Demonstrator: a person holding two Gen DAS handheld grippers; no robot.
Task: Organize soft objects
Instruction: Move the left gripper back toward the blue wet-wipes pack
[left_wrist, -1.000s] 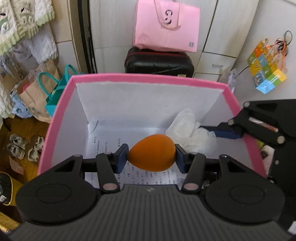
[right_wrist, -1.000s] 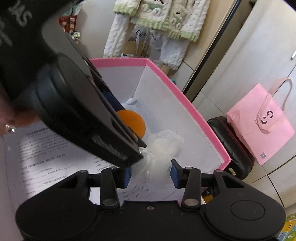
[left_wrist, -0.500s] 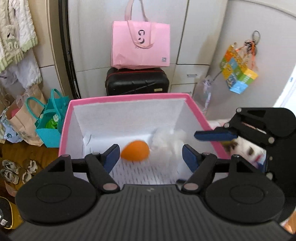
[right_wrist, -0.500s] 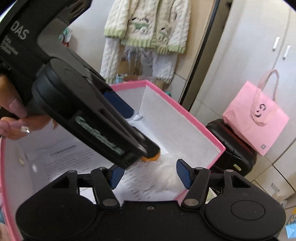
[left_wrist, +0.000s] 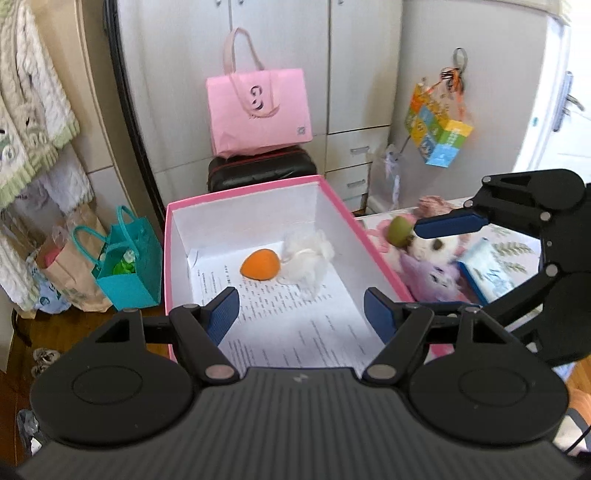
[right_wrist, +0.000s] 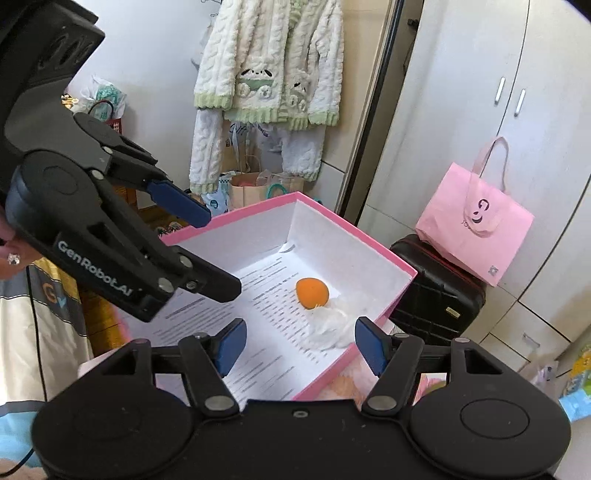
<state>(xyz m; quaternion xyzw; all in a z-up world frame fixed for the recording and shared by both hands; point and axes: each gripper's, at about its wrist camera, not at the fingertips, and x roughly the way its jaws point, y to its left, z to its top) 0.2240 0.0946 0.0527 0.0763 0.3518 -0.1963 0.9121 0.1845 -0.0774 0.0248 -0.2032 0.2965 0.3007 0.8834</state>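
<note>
Your left tongs (left_wrist: 301, 314) and right tongs (right_wrist: 297, 345) hang released and empty above the box (left_wrist: 380, 266) — the sponge (left_wrist: 259, 263) and white puff (left_wrist: 308, 254) lie touching inside, dropped there so you can fetch the plush toys (left_wrist: 430, 258) beside it.

We are looking at our left gripper (left_wrist: 301, 310) and right gripper (right_wrist: 298, 345): matte black linkages, silver pivot pins, ribbed blue pads (right_wrist: 232, 345). "GenRobot.AI" is showing in white lettering; a jewelled ring (right_wrist: 14, 259) is glinting on one finger.
</note>
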